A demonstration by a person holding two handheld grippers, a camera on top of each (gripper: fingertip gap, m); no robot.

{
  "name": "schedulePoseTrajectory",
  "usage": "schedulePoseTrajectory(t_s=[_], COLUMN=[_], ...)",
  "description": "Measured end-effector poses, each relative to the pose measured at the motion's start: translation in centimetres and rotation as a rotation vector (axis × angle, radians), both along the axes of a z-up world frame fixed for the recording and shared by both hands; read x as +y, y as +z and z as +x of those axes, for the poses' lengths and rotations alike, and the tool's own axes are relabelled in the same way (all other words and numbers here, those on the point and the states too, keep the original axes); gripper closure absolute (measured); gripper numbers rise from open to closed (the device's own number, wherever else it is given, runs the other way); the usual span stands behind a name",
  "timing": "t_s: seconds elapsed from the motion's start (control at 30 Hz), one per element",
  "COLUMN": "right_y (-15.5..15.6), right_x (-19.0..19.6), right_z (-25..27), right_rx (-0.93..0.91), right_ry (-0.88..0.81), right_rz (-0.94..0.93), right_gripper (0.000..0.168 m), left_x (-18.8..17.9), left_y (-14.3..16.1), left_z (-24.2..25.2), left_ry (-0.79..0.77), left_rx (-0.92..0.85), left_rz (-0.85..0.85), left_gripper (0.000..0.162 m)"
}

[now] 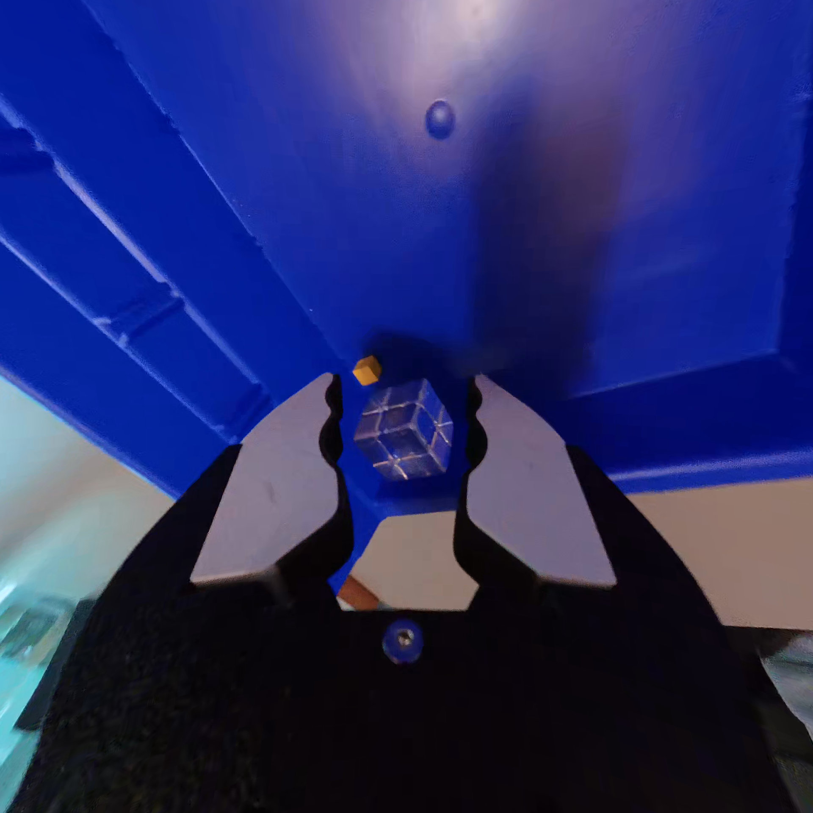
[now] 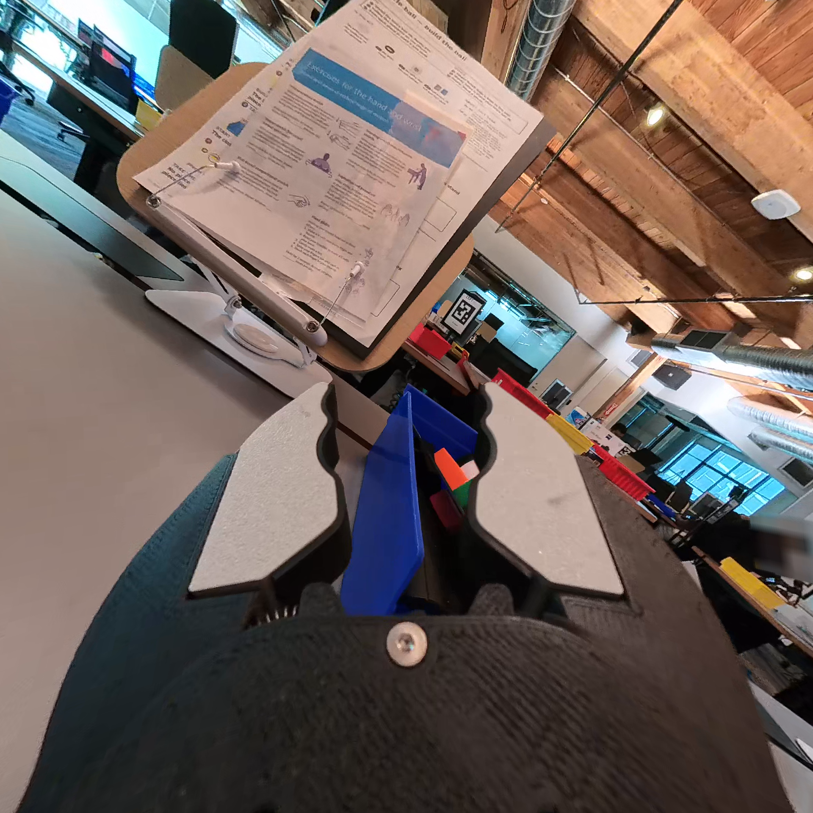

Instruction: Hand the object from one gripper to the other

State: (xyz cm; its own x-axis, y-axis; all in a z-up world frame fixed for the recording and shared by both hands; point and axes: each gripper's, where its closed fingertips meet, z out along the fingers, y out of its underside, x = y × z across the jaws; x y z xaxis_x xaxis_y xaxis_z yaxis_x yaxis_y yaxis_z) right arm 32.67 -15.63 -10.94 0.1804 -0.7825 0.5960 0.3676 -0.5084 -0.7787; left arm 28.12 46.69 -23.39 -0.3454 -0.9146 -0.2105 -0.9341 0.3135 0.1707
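The left gripper [image 1: 404, 422] is reaching into a blue bin [image 1: 440, 220] with its jaws spread, and nothing is being pinched. A clear cube [image 1: 402, 429] with a scored grid is lying on the bin floor between the fingertips, apart from both pads. A small orange block [image 1: 366, 370] is sitting just beside the cube, close to the left fingertip.

Risks, as judged from here: the cube is sitting corner-on to the jaws, so closing on it may be twisting or squirting it out; its smooth faces are likely slippery. The left finger may be catching the orange block instead, or nudging both pieces. The bin's wall is close and may be blocking the approach.

The right gripper [image 2: 407, 440] is also spread and empty, hovering over the surface [image 2: 88, 396] and pointing at a bin [image 2: 387, 506] holding coloured blocks [image 2: 451, 473]. It looks well apart from the pick; a late or misaligned meeting could be dropping the cube during handover.
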Motion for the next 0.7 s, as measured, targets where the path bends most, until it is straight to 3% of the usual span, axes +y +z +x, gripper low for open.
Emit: schedulePoseTrajectory(t_s=[0.17, 0.33, 0.53, 0.7], right_y=[0.2, 0.2, -0.2, -0.1], right_x=[-0.1, -0.1, 0.4, 0.5], right_z=[-0.2, -0.2, -0.3, -0.3], right_rx=[0.002, 0.008, 0.005, -0.002], right_ry=[0.011, 0.025, 0.032, 0.034], right_rz=[0.014, 0.014, -0.023, -0.034], right_gripper=[0.107, 0.106, 0.105, 0.105], left_x=[1.1, 2.7, 2.5, 1.5], left_y=[-1.7, -2.0, -2.8, -3.0], left_z=[0.4, -0.4, -1.7, -1.9], left_ry=[0.116, 0.100, 0.189, 0.188], left_rx=[0.097, 0.199, 0.266, 0.254], left_rz=[0.072, 0.220, 0.141, 0.006], left_gripper=[0.111, 0.124, 0.148, 0.150])
